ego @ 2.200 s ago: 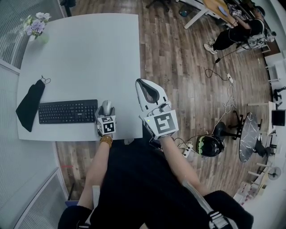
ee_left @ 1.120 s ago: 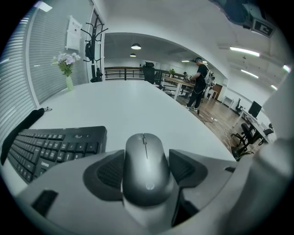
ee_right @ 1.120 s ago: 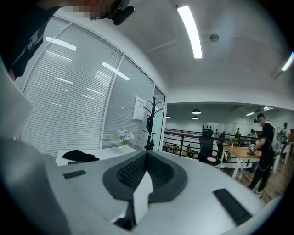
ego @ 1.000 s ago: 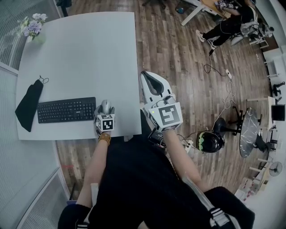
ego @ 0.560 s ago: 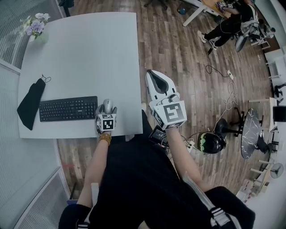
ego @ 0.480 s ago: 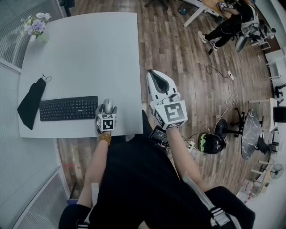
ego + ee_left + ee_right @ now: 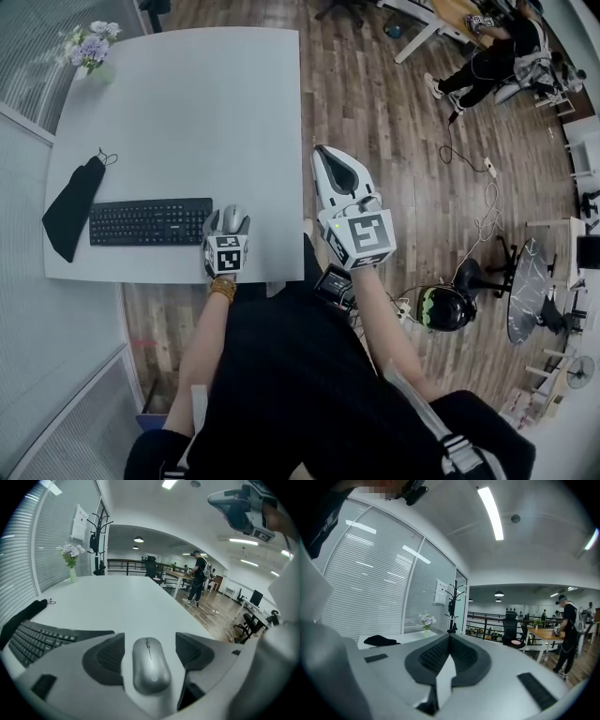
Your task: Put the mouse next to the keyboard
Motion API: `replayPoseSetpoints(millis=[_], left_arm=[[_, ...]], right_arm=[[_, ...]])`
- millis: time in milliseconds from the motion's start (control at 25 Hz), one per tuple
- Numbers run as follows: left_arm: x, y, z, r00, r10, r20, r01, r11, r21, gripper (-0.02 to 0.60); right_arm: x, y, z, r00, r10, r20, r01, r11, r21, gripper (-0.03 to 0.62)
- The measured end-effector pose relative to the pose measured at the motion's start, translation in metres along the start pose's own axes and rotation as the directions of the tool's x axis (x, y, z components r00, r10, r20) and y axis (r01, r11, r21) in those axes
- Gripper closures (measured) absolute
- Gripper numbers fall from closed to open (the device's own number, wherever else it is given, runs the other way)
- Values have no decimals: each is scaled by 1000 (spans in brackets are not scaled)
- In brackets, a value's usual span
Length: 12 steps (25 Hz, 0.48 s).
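Note:
A silver mouse (image 7: 234,220) lies on the white table (image 7: 187,103), just right of the black keyboard (image 7: 150,221) and near the front edge. My left gripper (image 7: 230,227) stands open around it. In the left gripper view the mouse (image 7: 150,663) rests between the two dark pads (image 7: 108,657), with a gap on each side, and the keyboard (image 7: 35,638) shows at the left. My right gripper (image 7: 335,171) hangs shut and empty in the air, right of the table and over the wooden floor. In the right gripper view its jaws (image 7: 449,638) meet with nothing between them.
A black cloth (image 7: 73,208) lies left of the keyboard, and a vase of flowers (image 7: 91,42) stands at the table's far left corner. Cables (image 7: 473,159), a helmet (image 7: 444,307) and chairs sit on the floor at the right. A person (image 7: 487,56) is at a far desk.
The left jaws stand a little wider around the mouse than a second ago. The mouse stays where it was by the keyboard. The right gripper has drifted slightly.

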<state>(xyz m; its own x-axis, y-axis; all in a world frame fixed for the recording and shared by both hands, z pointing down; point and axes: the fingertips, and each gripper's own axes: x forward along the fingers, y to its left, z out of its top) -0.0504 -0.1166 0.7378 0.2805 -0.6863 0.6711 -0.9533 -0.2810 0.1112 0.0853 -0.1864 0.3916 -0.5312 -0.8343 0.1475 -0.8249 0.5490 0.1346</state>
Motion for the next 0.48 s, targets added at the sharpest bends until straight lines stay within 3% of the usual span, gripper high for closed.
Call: replayPoseSetpoints(millis=[480], left_arm=[[-18, 9, 29, 997, 35, 66, -35, 999, 9, 244]], right_arm=[[4, 12, -3, 999, 32, 3, -32, 999, 7, 597]])
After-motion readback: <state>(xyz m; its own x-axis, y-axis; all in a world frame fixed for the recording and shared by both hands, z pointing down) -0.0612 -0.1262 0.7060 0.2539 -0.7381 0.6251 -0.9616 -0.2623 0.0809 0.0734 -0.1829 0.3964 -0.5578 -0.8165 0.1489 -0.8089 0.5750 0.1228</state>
